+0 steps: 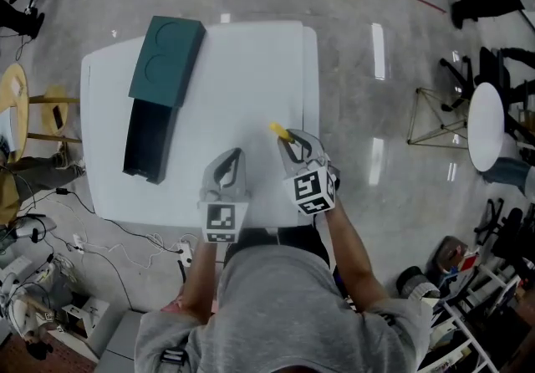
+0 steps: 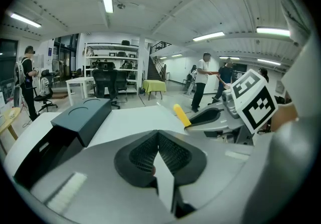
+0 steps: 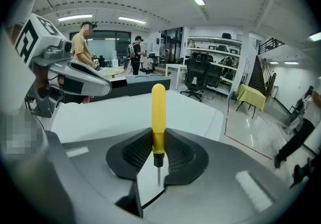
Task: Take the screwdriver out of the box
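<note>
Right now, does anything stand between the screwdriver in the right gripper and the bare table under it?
Nothing visible does. The right gripper is shut on the screwdriver over bare table. The box lies away at the table's left, and the left gripper, shut and empty, is beside the right one, not under it.

Screwdriver yellow; box dark teal; table white; marker cubes black-and-white.

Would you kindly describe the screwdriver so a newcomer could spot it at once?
Start at the white table, then look toward its near right edge, away from the dark green box. There the right gripper holds the screwdriver, the only yellow-handled thing among grey and green.
</note>
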A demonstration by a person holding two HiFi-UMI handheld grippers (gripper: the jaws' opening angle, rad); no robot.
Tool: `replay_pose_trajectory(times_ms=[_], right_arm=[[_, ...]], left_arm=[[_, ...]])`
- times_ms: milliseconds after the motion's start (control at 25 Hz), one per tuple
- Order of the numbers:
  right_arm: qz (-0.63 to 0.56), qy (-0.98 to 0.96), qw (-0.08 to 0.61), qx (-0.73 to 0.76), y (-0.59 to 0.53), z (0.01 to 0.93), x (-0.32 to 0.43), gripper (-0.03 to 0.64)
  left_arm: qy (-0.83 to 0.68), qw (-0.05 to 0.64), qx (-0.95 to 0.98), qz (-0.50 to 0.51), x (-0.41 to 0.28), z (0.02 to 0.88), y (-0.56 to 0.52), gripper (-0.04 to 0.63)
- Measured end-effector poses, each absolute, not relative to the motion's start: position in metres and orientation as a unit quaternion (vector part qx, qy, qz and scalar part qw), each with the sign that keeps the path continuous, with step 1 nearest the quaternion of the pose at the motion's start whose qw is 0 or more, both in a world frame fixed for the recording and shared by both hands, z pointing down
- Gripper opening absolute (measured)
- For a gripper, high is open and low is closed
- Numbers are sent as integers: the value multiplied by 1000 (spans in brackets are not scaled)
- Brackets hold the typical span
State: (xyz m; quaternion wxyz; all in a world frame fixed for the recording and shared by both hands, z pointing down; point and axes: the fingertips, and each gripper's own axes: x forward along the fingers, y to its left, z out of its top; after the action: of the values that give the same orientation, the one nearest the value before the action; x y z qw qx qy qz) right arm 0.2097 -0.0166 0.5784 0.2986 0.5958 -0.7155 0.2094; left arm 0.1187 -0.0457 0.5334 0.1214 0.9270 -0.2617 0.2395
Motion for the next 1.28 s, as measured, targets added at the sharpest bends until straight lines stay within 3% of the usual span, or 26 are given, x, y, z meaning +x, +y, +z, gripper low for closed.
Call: replay_pose_trajectory(times_ms=[1280], right_arm=[[243,-737,353,523,-65,650,214,83]], left_arm=[[-281,150,909,269,136,588,-79,12]])
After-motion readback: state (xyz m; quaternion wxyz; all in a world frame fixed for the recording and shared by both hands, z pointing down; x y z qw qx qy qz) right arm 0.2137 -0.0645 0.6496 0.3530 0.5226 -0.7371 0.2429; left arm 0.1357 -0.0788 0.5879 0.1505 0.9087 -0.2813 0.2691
